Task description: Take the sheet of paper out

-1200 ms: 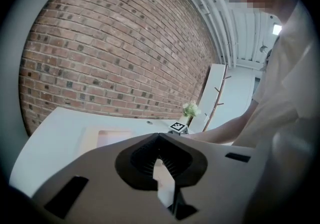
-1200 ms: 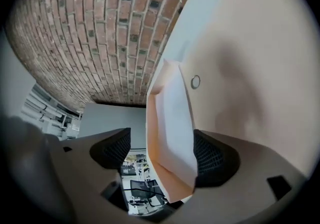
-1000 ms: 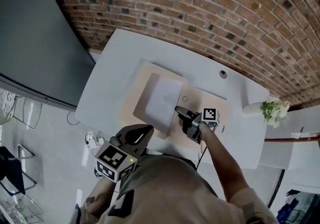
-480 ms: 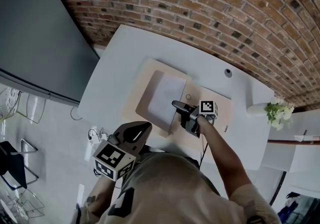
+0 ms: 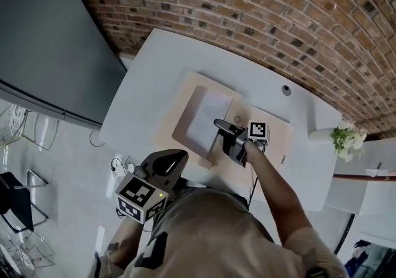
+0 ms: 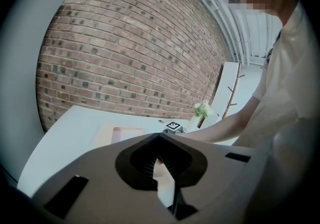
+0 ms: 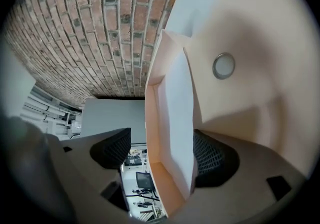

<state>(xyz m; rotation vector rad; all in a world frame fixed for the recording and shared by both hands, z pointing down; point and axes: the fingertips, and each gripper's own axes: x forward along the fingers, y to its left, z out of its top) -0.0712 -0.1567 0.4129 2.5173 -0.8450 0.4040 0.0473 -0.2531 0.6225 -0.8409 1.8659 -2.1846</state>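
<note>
A tan folder [image 5: 272, 147] lies open on the white table [image 5: 145, 72], its flap with a round snap [image 7: 223, 66] spread to the right. In its pocket side a white sheet of paper [image 5: 204, 119] shows, raised at the near edge. My right gripper [image 5: 220, 127] is at that edge. In the right gripper view the sheet [image 7: 177, 118] and the tan pocket wall stand between the open jaws [image 7: 162, 150], the sheet against the right pad [image 7: 215, 160]. My left gripper [image 5: 175, 160] hangs off the table's near edge, jaws together [image 6: 160, 165], holding nothing.
A round cable port [image 5: 286, 90] sits in the table behind the folder. A small vase of flowers [image 5: 342, 137] stands at the right end. A brick wall [image 5: 247, 4] runs behind, a dark panel [image 5: 43, 35] at the left. Cables [image 5: 116, 165] lie on the floor.
The right gripper has stayed at the folder's near edge, shifting only slightly. The left gripper has not moved.
</note>
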